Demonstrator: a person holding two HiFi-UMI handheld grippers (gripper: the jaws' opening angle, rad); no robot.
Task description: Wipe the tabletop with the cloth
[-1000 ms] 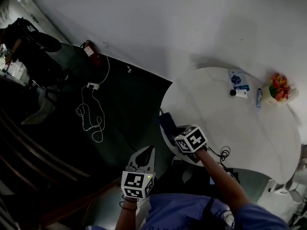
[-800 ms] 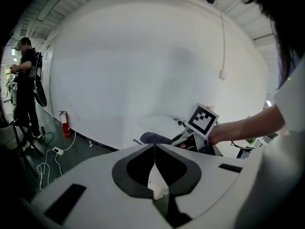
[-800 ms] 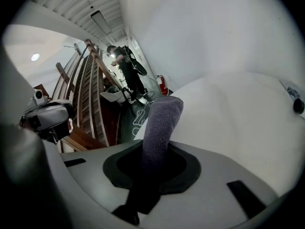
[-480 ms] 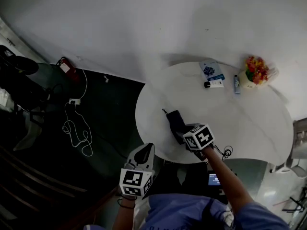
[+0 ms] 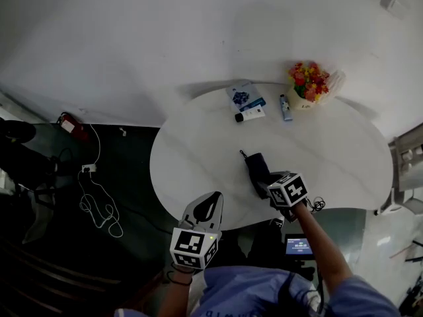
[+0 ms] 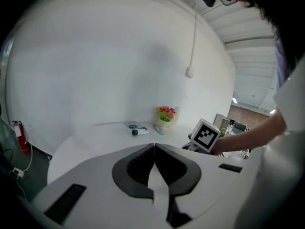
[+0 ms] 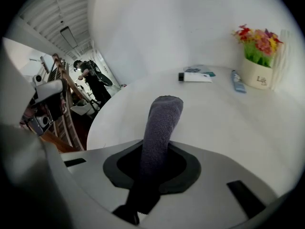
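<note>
Cloth position: I see one end of the dark cloth [image 7: 161, 123] clamped in my right gripper [image 5: 268, 189], the rest over the white table [image 5: 192, 157].
Cloth axis: long, running straight out ahead of the jaws.
Right gripper: closed tight on the cloth.
Left gripper [image 6: 154, 149]: jaws together, empty, beside the table's near edge.
</note>
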